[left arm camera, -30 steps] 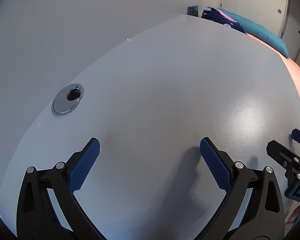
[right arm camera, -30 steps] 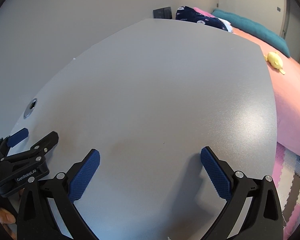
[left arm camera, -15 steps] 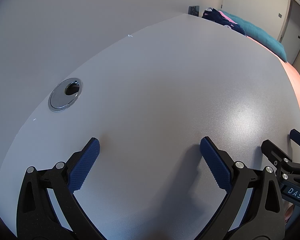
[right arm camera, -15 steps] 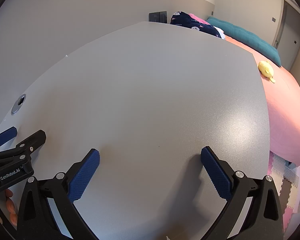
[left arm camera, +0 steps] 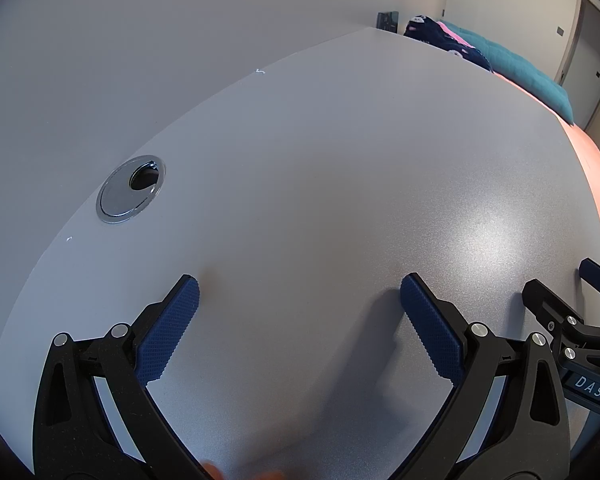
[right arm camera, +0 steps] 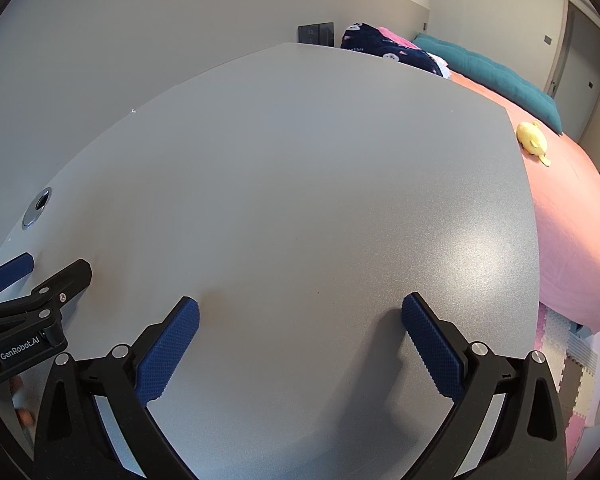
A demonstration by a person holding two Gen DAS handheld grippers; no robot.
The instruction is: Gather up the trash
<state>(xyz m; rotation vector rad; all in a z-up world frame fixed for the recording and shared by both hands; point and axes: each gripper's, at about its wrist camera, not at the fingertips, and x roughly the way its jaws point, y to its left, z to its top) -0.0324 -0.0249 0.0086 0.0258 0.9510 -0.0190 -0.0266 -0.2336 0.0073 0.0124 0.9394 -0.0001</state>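
Observation:
No trash shows in either view. A bare grey table [left arm camera: 340,168] [right arm camera: 300,184] fills both frames. My left gripper [left arm camera: 300,320] hangs low over the table's near part, open, with nothing between its blue pads. My right gripper [right arm camera: 300,324] is open too and holds nothing. In the left wrist view the right gripper [left arm camera: 572,304] pokes in at the right edge. The left gripper [right arm camera: 40,276] appears at the lower left of the right wrist view. The two sit side by side.
A round metal cable grommet [left arm camera: 131,189] [right arm camera: 37,208] sits near the table's left edge by the grey wall. Beyond the table's right edge lies a bed with a pink cover [right arm camera: 572,216], a yellow plush toy [right arm camera: 533,143], a teal pillow [right arm camera: 496,76] and a dark blue cushion [right arm camera: 384,48]. Foam floor mats [right arm camera: 572,364] show below.
Both grippers have drifted slightly back and tilted up, so more of the room beyond the table shows. Both stay open.

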